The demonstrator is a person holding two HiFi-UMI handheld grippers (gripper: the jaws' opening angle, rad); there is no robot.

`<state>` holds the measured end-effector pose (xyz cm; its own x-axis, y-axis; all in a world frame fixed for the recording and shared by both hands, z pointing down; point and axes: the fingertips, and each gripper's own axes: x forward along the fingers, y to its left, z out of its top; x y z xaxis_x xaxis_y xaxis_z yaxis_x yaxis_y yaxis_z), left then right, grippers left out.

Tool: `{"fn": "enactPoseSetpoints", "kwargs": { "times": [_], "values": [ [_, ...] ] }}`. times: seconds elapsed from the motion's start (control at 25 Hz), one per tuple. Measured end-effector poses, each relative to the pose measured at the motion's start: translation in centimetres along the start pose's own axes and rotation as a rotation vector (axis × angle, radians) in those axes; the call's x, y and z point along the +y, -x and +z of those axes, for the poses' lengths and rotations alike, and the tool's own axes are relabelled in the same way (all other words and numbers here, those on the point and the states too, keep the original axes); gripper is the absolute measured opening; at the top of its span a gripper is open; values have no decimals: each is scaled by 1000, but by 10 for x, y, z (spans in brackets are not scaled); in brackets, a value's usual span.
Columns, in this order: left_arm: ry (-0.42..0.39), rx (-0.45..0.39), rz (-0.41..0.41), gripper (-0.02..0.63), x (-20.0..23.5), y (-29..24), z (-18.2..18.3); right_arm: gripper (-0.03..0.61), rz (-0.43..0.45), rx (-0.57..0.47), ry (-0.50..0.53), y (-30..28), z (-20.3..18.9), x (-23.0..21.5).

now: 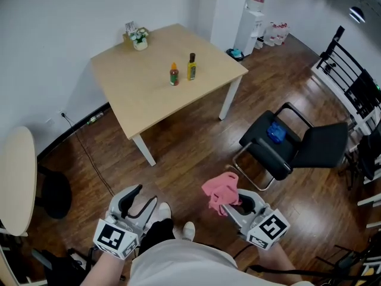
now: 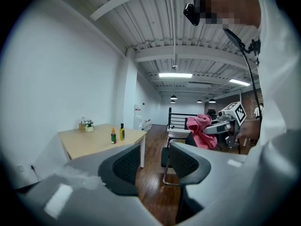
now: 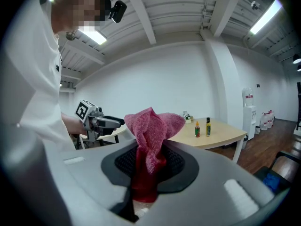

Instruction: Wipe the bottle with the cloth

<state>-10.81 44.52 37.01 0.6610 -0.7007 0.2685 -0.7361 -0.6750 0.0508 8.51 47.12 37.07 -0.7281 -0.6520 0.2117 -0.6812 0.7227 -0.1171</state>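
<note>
Two bottles stand far off on the light wooden table (image 1: 149, 94): a small orange-capped bottle (image 1: 174, 74) (image 2: 113, 135) (image 3: 197, 129) and a yellow bottle with a dark cap (image 1: 191, 67) (image 2: 122, 132) (image 3: 208, 126). My right gripper (image 1: 233, 202) (image 3: 149, 173) is shut on a pink cloth (image 1: 220, 189) (image 3: 153, 133) (image 2: 200, 131), which bunches up above the jaws. My left gripper (image 1: 141, 201) (image 2: 153, 166) stands open with nothing between its fingers. Both grippers are held low over the wooden floor, well short of the table.
A black chair (image 1: 286, 145) with a blue object (image 1: 275, 132) on its seat stands to the right. A small flower pot (image 1: 139, 39) sits at the table's far corner. A round table (image 1: 15, 177) is at the left, a water dispenser (image 1: 250, 25) and railing (image 1: 345, 64) beyond.
</note>
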Motion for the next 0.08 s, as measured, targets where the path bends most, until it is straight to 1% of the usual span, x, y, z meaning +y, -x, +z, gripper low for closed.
{"fn": "enactPoseSetpoints", "kwargs": {
  "times": [0.08],
  "values": [
    [-3, 3, -8, 209, -6, 0, 1, 87, -8, 3, -3, 8, 0, 1]
  ]
}}
